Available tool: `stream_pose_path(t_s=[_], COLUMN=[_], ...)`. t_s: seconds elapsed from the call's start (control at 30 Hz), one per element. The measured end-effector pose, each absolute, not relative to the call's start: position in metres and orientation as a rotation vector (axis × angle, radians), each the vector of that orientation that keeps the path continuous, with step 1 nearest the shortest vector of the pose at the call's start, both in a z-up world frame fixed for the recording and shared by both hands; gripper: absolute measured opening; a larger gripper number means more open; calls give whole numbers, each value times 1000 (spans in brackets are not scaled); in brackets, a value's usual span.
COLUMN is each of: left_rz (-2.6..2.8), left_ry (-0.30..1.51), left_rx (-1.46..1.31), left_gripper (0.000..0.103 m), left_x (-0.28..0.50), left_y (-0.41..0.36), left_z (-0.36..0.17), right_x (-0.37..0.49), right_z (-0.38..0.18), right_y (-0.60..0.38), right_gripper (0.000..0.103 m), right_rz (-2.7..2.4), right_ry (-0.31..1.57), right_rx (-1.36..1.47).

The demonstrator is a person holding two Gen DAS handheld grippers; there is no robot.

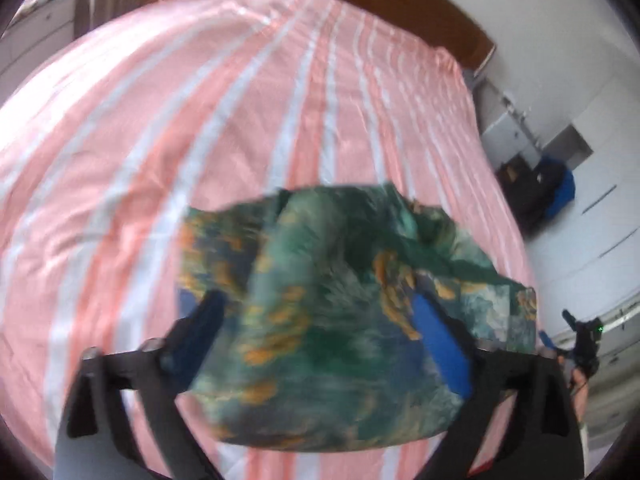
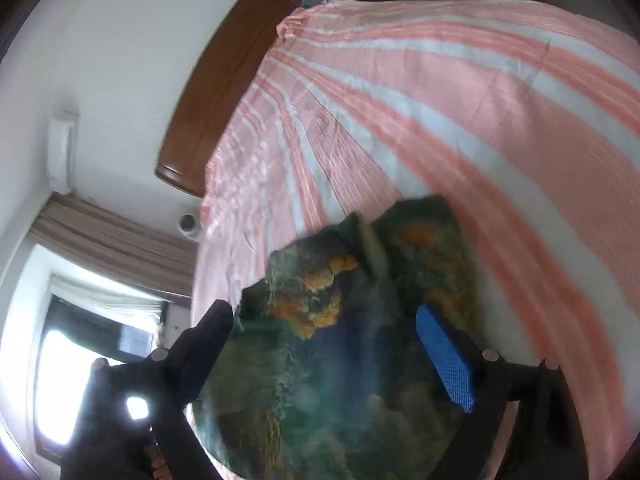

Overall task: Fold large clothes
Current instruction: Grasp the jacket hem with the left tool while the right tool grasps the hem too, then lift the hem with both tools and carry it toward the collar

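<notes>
A green garment with orange and blue print [image 1: 332,292] lies bunched on the near part of a bed with a pink and white striped sheet [image 1: 200,100]. My left gripper [image 1: 320,308] stands open over it, fingers wide apart on either side of the cloth. In the right wrist view the same garment [image 2: 340,340] fills the space between the fingers of my right gripper [image 2: 324,320], which is also open. The other gripper [image 1: 584,344] shows small at the right edge of the left wrist view. Both views are blurred.
A brown wooden headboard [image 2: 224,80] stands against a white wall. White cabinets and a dark and blue bag [image 1: 552,188] stand on the floor to the right of the bed. A window with curtains [image 2: 100,320] is on the other side.
</notes>
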State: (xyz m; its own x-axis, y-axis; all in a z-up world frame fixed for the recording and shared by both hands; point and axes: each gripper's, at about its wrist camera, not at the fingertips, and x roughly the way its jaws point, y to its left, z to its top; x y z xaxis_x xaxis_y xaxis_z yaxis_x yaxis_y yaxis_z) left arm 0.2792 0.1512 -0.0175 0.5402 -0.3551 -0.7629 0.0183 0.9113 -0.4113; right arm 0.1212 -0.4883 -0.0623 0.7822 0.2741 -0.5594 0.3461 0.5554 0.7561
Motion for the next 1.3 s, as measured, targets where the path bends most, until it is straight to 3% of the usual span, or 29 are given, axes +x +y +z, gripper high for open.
stream_pose_path(t_s=[0.23, 0.3, 0.33, 0.37, 0.4, 0.43, 0.5, 0.7, 0.83, 0.97, 1.07, 1.17, 1.3], left_rz=[-219, -182, -185, -167, -146, -151, -155, -135, -59, 19, 1, -36, -48], left_ry=[1074, 1097, 1114, 1125, 1098, 1051, 944, 677, 629, 749, 860, 791, 771], left_rx=[-127, -34, -24, -21, -21, -12, 17, 118, 114, 180, 173, 126, 87], left_gripper=[97, 70, 25, 13, 10, 8, 8, 7, 7, 8, 11, 11, 14], left_x=[324, 332, 332, 330, 322, 310, 285, 279, 329, 387, 394, 380, 378], left_y=[106, 81, 75, 71, 71, 71, 77, 63, 53, 50, 63, 70, 77], left_z=[-68, -87, -92, -94, -88, -76, -45, 27, 19, -57, -125, -136, -138], right_x=[163, 184, 189, 196, 194, 191, 172, 159, 195, 239, 272, 278, 263], right_z=[-52, -67, -77, -87, -95, -95, -73, 12, 31, 5, -60, -131, -137], right_y=[-450, -428, -420, -413, -405, -400, -386, -341, -331, -347, -358, -369, -385], right_gripper=[94, 89, 84, 64, 35, 21, 15, 13, 13, 13, 13, 15, 21], right_rz=[19, -16, -29, -56, -100, -134, -175, -240, -299, -325, -322, -283, -262], right_ry=[912, 949, 962, 987, 1007, 1005, 937, 671, 546, 566, 703, 825, 771], right_rx=[473, 376, 359, 344, 312, 275, 146, -167, -217, -133, -124, -52, 46])
